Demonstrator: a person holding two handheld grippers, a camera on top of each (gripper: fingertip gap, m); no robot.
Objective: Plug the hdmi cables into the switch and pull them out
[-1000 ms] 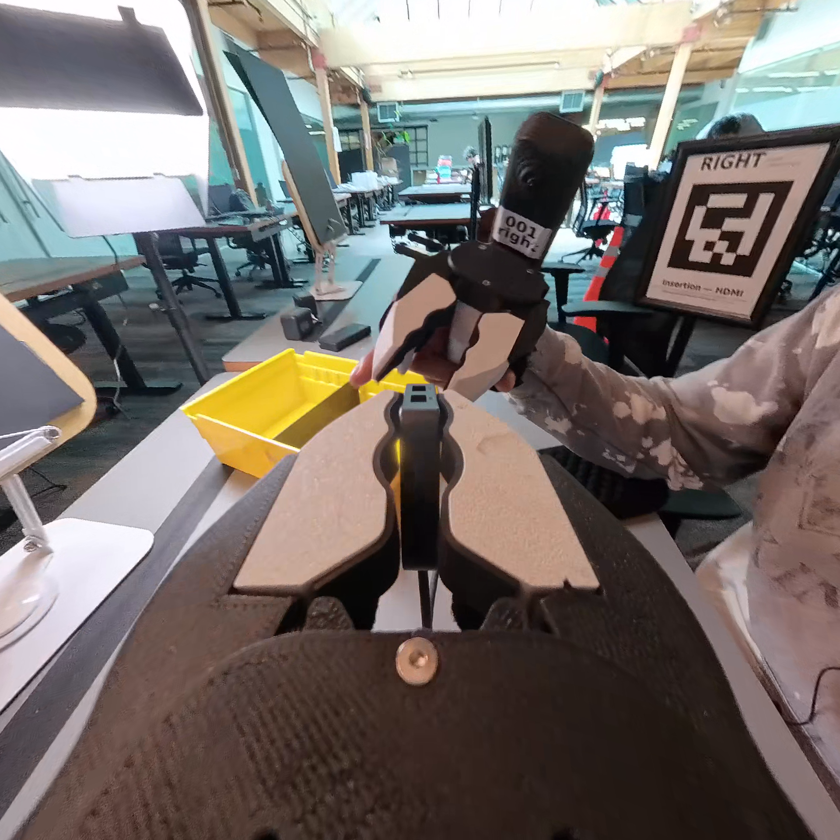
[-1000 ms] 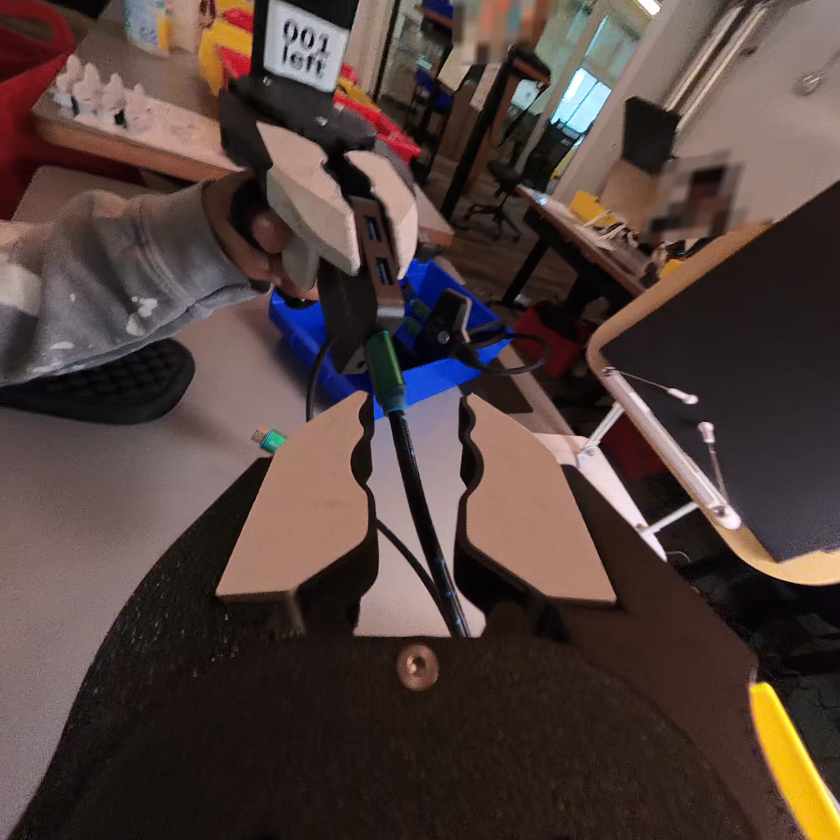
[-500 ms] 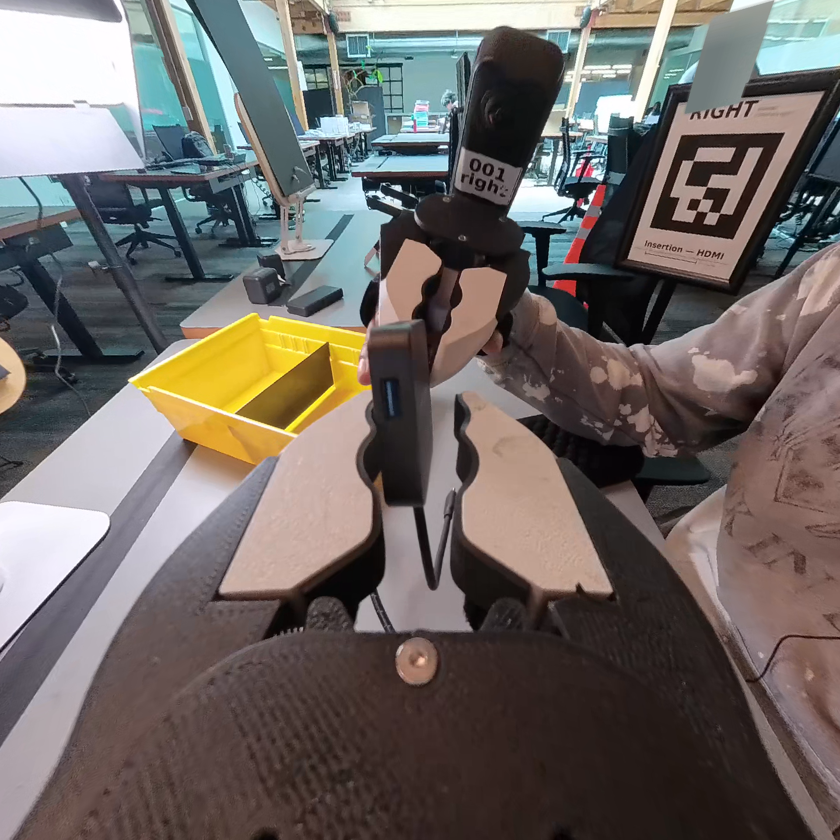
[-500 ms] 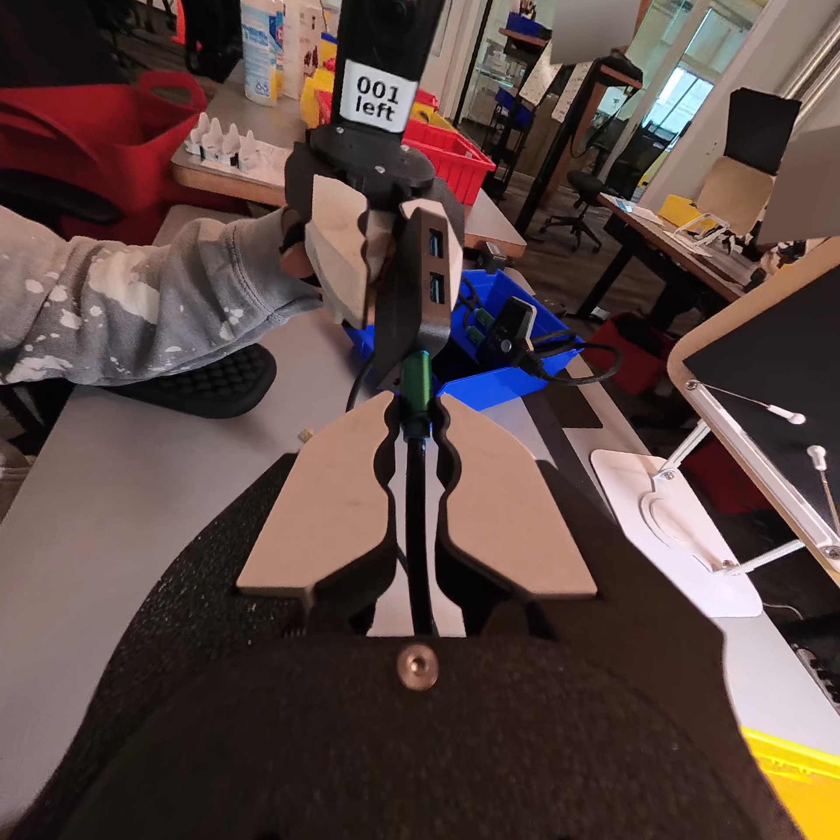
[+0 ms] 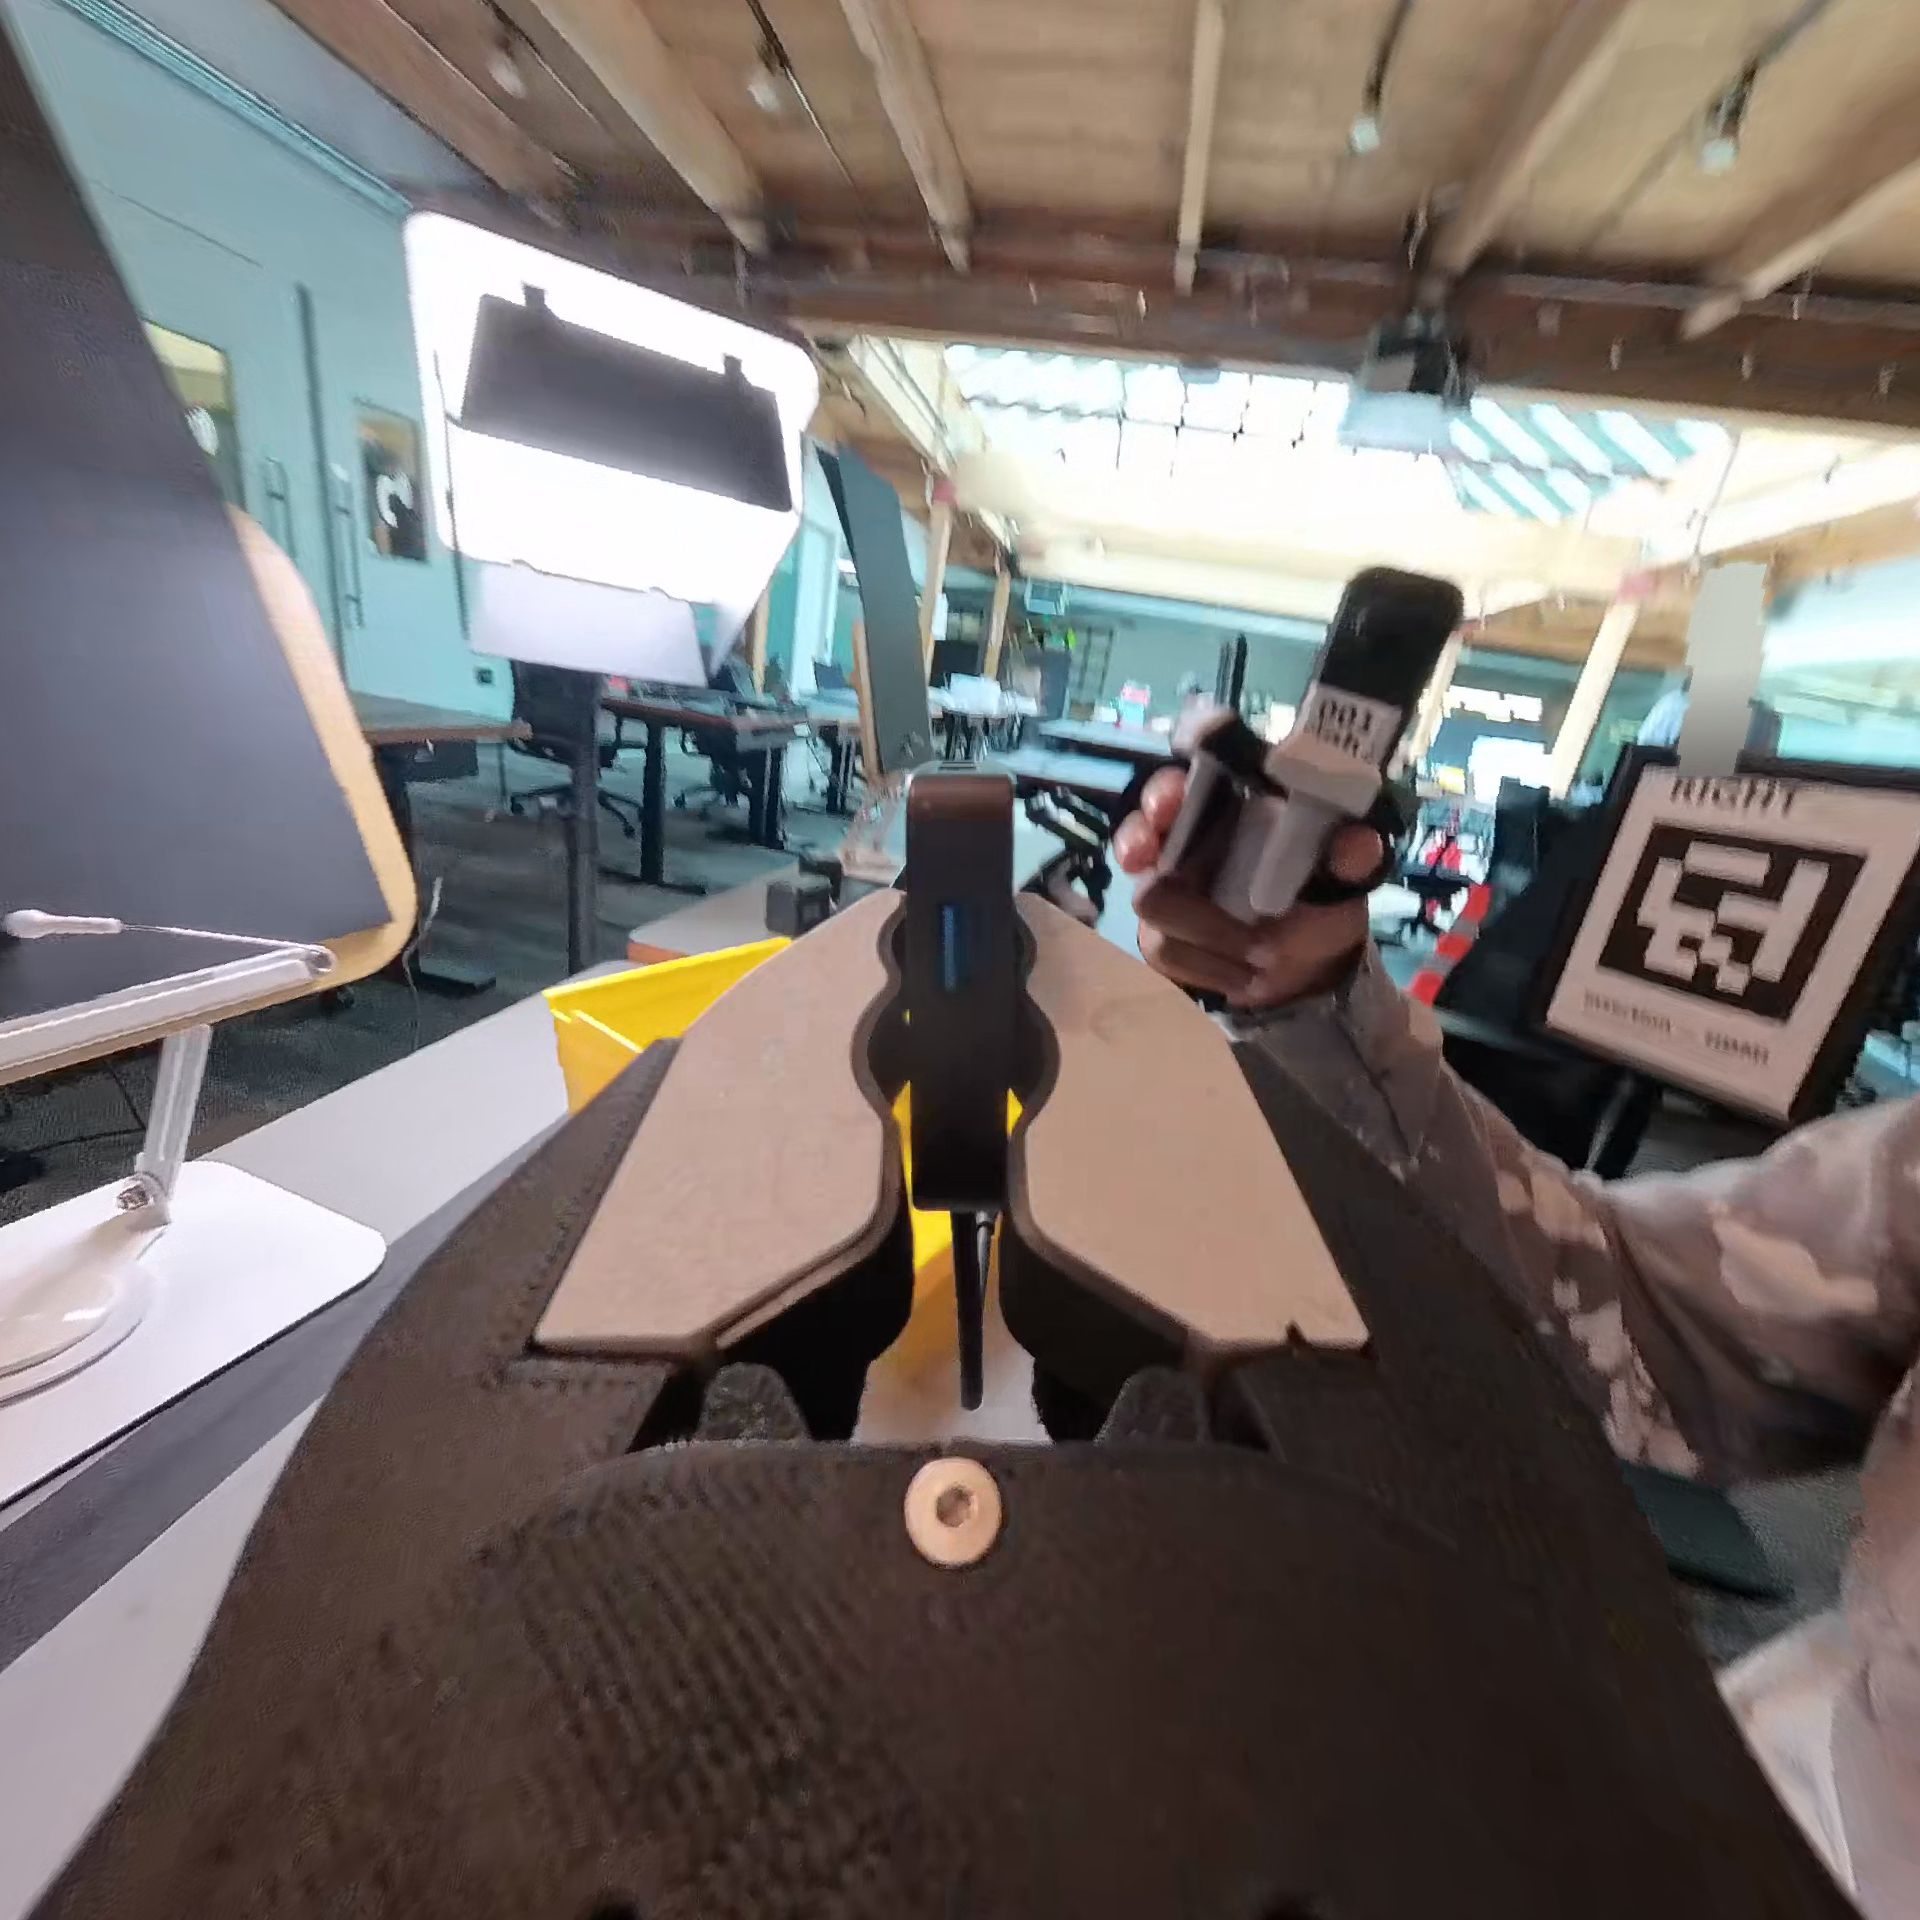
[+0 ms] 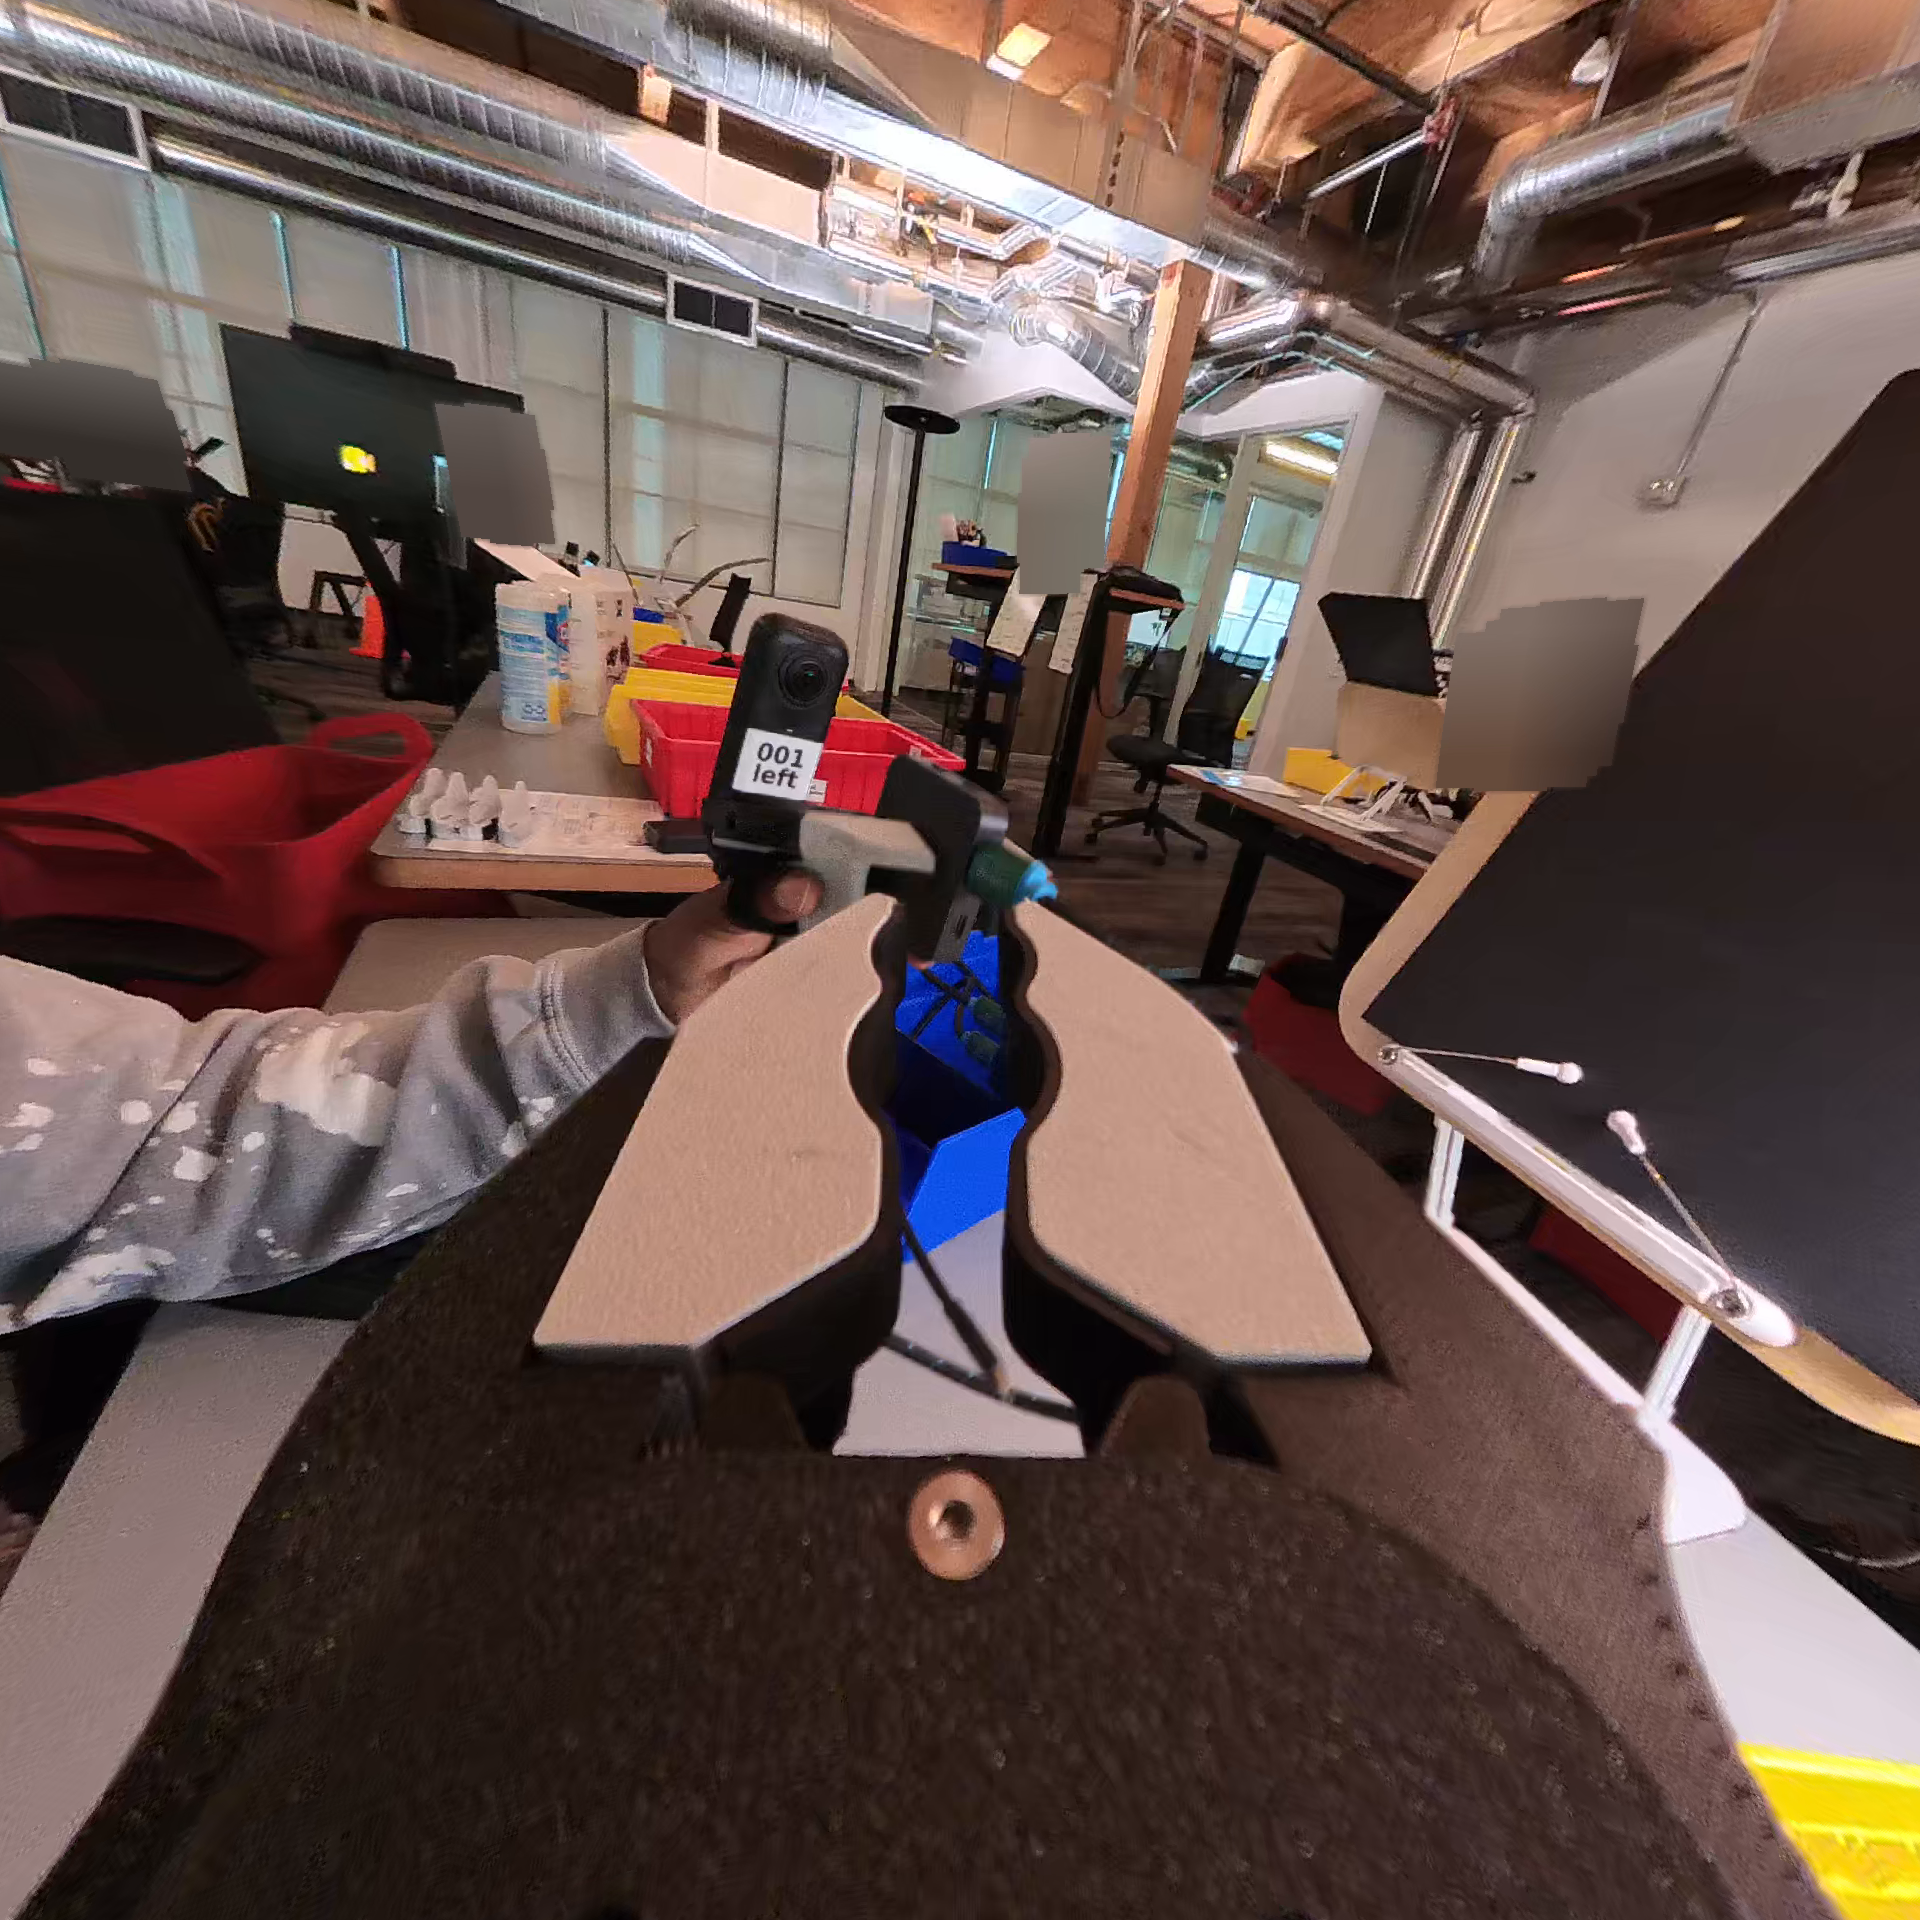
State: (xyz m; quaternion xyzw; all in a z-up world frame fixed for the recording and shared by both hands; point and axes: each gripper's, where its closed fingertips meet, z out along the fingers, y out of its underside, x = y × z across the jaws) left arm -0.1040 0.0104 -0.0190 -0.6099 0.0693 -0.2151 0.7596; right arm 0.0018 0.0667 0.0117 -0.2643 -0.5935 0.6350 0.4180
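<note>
Left gripper (image 5: 956,1023) pinches dark switch (image 5: 958,997) upright, green HDMI plug (image 6: 1003,875) stuck in its far end. Right gripper (image 6: 956,1023) spread w/ nothing between, blue bin (image 6: 961,1169) beyond.

Your left gripper (image 5: 956,997) is raised off the bench, its two tan fingers (image 5: 748,1122) closed tight against what sits between them; in the right wrist view it shows side-on, with your left hand (image 6: 727,935) wrapped round its handle and the mottled grey sleeve (image 6: 312,1101) reaching in from the left. Your right gripper (image 6: 956,1049) is held up level, jaws parted with a clear gap and nothing pinched between them. Your right hand (image 5: 1236,925) grips its handle.
</note>
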